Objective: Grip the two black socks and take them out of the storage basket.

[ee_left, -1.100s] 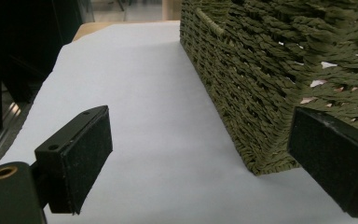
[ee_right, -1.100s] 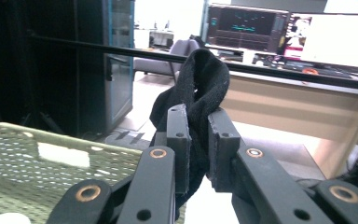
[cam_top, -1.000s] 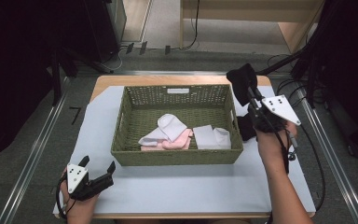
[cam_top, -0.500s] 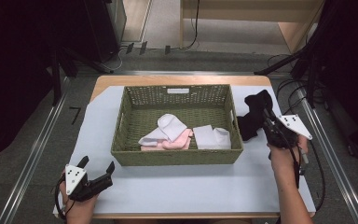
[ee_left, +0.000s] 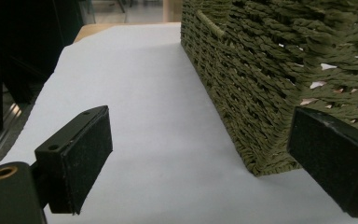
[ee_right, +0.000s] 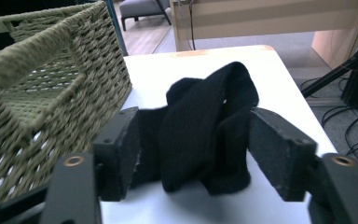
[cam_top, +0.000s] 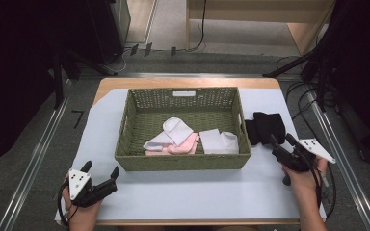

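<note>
A black sock (cam_top: 265, 126) lies bunched on the white table cover, just right of the woven green basket (cam_top: 180, 162). My right gripper (cam_top: 281, 138) sits low at the sock's near end. Its jaws have just been opening, and in the right gripper view the sock (ee_right: 200, 126) stands loosely between the spread pads of this gripper (ee_right: 193, 144). The basket holds a white sock (cam_top: 176, 130), a pink one (cam_top: 185, 144) and a folded white one (cam_top: 218, 141). My left gripper (cam_top: 101, 168) rests open and empty at the front left, its jaws (ee_left: 205, 158) facing the basket's near corner (ee_left: 270, 70).
The basket wall (ee_right: 42, 84) stands close to the left of my right gripper. The table's right edge and cables on the floor (cam_top: 303, 91) lie beyond the sock. White cover (cam_top: 188, 192) stretches between the basket and the table's front edge.
My right hand came down and toward the front from above the basket's right edge with the black sock. The sock now rests on the table and the jaws have spread. The left hand stayed still.
</note>
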A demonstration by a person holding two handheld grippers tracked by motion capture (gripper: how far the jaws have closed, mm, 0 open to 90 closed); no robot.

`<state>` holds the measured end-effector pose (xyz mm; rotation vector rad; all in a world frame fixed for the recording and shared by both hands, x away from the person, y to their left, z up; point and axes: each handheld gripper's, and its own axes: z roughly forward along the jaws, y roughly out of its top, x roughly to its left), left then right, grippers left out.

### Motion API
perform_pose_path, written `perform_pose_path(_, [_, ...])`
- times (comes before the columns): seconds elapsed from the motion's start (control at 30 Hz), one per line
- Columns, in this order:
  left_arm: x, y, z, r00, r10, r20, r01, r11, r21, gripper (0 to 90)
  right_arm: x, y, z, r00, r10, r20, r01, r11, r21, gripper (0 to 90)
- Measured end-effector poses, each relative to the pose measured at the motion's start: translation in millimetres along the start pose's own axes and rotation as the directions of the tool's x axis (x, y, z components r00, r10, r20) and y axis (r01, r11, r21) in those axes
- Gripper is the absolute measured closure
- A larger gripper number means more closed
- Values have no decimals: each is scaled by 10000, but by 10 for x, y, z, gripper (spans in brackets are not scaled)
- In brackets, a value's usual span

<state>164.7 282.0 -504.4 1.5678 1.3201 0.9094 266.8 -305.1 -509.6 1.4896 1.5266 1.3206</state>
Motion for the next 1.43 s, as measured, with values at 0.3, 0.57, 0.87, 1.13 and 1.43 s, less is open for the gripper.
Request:
perform_pose_path(0.3, [10, -16, -29, 9999, -129, 70, 131, 9993, -346, 77, -161, -248, -343, 9980, 314, -546, -277, 9974, 663, 132])
perform_pose_path(0.57, [6, -15, -26, 9999, -130, -7, 129, 9994, -317, 78, -287, -350, -663, 9976, 607, -320, -589, 9968, 548, 94])
perform_pose_path(0.87, [14, -23, -43, 9998, -179, 73, 183, 9987, -468, 78, -289, -389, -754, 9986, 496, -193, -493, 9987, 125, 91])
perform_pose_path(1.13, [18, -27, -51, 9998, -169, 110, 175, 9983, -551, 78, -262, -386, -710, 9980, 456, 438, -485, 9965, 682, 140])
perform_pose_path(1.43, [11, -27, -49, 9999, -161, 37, 162, 9984, -535, 78, -208, -387, -688, 9986, 0, 538, -54, 9949, 1009, 140])
